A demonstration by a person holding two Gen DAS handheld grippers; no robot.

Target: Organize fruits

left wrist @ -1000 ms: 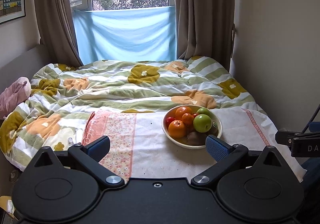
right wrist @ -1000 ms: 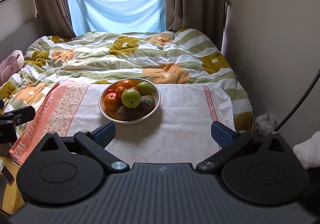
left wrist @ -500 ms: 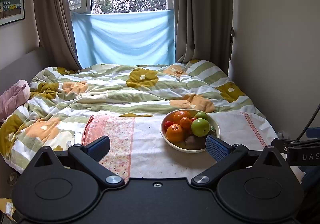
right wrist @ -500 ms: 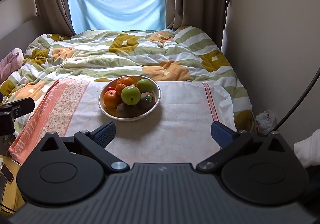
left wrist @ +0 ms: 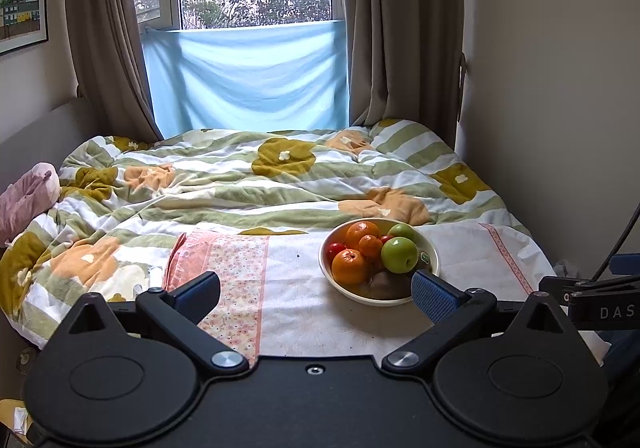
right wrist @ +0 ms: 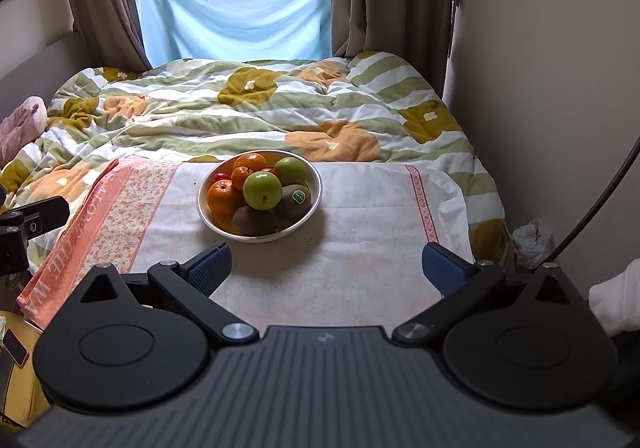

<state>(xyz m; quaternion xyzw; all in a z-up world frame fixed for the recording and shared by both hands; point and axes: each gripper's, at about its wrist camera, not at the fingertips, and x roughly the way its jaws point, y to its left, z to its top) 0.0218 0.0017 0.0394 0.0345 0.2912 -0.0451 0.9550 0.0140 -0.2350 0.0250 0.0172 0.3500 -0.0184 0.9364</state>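
A cream bowl (left wrist: 431, 248) (right wrist: 314, 172) of fruit stands on a white cloth (right wrist: 360, 208) on the bed. It holds oranges (right wrist: 222, 197), two green apples (right wrist: 262, 190), kiwis (right wrist: 296, 200) and a small red fruit (right wrist: 221, 177). My left gripper (left wrist: 316, 294) is open and empty, short of the bowl, with its right fingertip (left wrist: 434, 294) in front of the bowl's near rim. My right gripper (right wrist: 326, 268) is open and empty, short of the bowl. The oranges (left wrist: 350, 266) and an apple (left wrist: 399, 254) show in the left wrist view too.
A pink floral band (right wrist: 120, 208) edges the cloth's left side. A flowered quilt (right wrist: 248, 108) covers the bed behind. A wall (right wrist: 560, 68) runs along the right, a pink plush (left wrist: 24, 200) lies at the left. A white bag (right wrist: 532, 240) sits by the wall.
Both grippers have pulled back and tilted up a little, so the bowl sits lower and more window shows. Both stay open. The bowl and fruit have not moved.
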